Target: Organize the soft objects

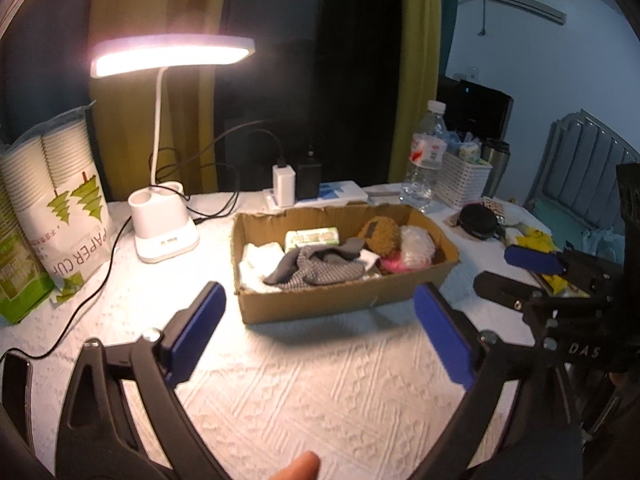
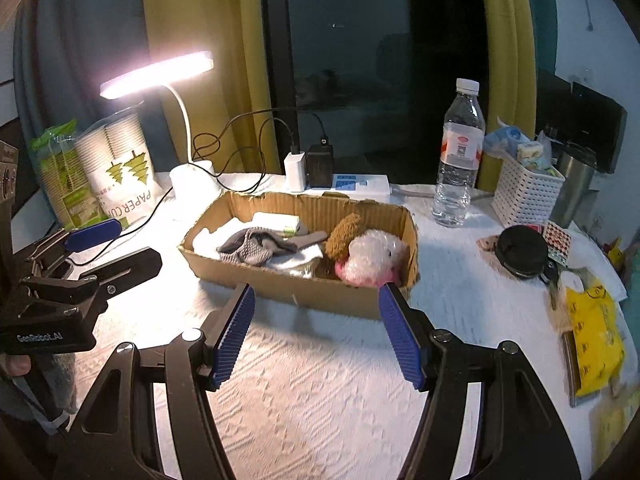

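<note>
Inside one cardboard box [image 2: 304, 292] lie two plush toys [image 2: 370, 258]; both grippers [image 1: 320, 328] [image 2: 318, 334] hover spread, empty.

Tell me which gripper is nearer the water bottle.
Right. The right gripper hovers open before the box's right end, the side where the bottle stands. The left gripper is open too, farther left, toward the lamp.

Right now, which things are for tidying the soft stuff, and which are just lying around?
For the job: cardboard box, grey sock, white cloth, brown plush, pink-and-white plush.

Just lying about: desk lamp, water bottle, paper cups, white basket, yellow bag.
</note>
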